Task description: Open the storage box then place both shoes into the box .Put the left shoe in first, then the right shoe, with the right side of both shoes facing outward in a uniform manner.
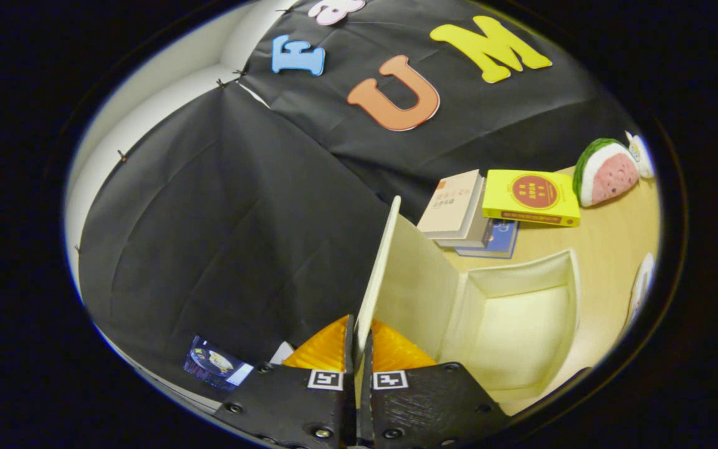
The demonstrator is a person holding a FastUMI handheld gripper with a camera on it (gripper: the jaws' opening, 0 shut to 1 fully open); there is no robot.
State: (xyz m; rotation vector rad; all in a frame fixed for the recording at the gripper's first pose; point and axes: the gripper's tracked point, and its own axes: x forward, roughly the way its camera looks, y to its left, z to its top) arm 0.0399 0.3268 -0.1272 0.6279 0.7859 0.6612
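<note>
Hand-held gripper (pixel 357 349) seen from its own camera, two fingers (pixel 309 405) running forward side by side. Jaws drawn nearly together, one thin gap between them. Tips pinch the edge of the storage box lid (pixel 379 268), which rises from between them; both fingers appear to press on that panel, though the contact itself sits in a narrow slot and is hard to confirm. Each finger carries a small square marker near its tip, just below the lid's edge. Gripper is rolled a little relative to the lid.
</note>
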